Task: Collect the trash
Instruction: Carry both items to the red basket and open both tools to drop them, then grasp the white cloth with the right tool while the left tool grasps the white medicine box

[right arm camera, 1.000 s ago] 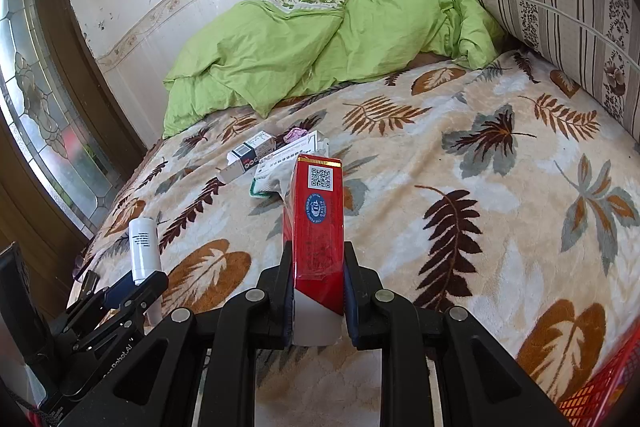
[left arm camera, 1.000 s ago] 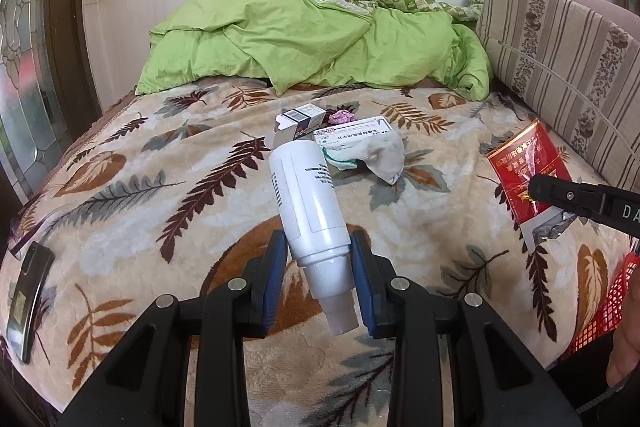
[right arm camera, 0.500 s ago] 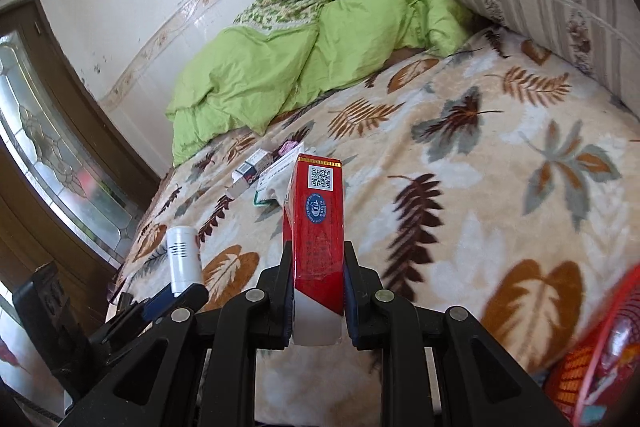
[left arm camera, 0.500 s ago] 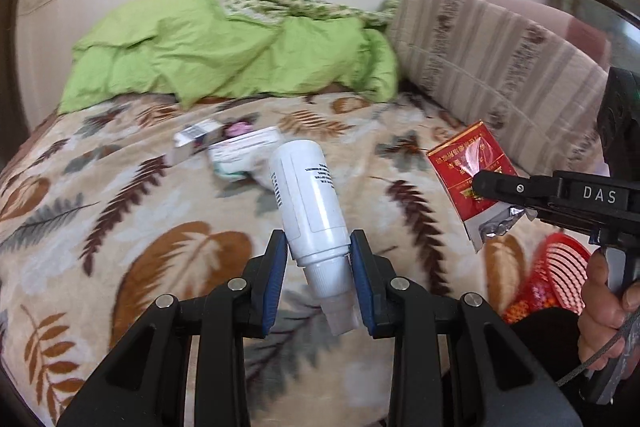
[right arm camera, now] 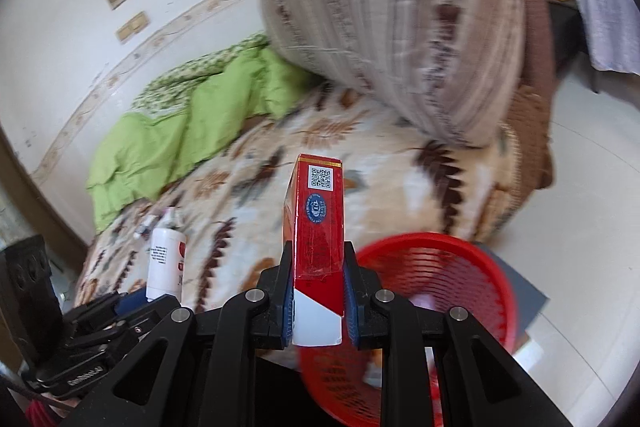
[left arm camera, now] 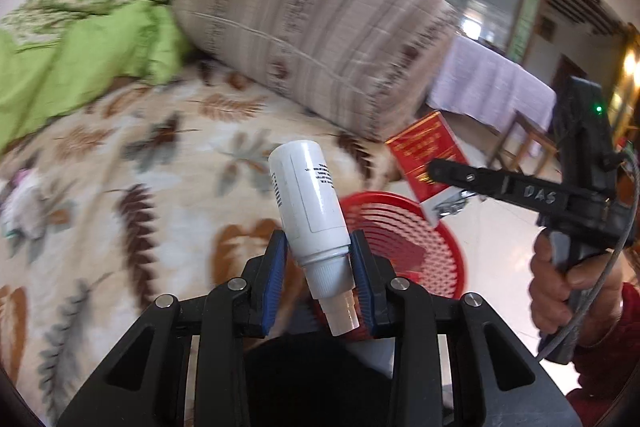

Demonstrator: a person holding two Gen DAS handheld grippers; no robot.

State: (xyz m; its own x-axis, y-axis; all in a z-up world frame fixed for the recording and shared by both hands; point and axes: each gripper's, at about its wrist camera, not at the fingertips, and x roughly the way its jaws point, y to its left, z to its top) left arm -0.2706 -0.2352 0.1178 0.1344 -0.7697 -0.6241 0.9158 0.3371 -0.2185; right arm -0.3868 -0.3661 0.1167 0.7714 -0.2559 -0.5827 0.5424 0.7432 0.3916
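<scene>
My left gripper (left arm camera: 318, 281) is shut on a white plastic bottle (left arm camera: 308, 205), cap end toward the camera, held over the bed's edge next to a red mesh basket (left arm camera: 404, 239). My right gripper (right arm camera: 316, 297) is shut on a red cigarette pack (right arm camera: 318, 223), held upright just left of the basket (right arm camera: 440, 291) on the floor. The pack also shows in the left wrist view (left arm camera: 426, 155), and the bottle in the right wrist view (right arm camera: 166, 259). Some trash lies inside the basket, blurred.
A leaf-patterned blanket (left arm camera: 120, 187) covers the bed. A striped bolster (left arm camera: 320, 39) and a green duvet (right arm camera: 192, 123) lie at the back. More trash (left arm camera: 24, 195) lies far left on the bed. Pale tiled floor (right arm camera: 592, 187) is to the right.
Both grippers have swung right, away from the bed's middle toward the red basket, still holding the bottle and the pack. The basket is now largely in view.
</scene>
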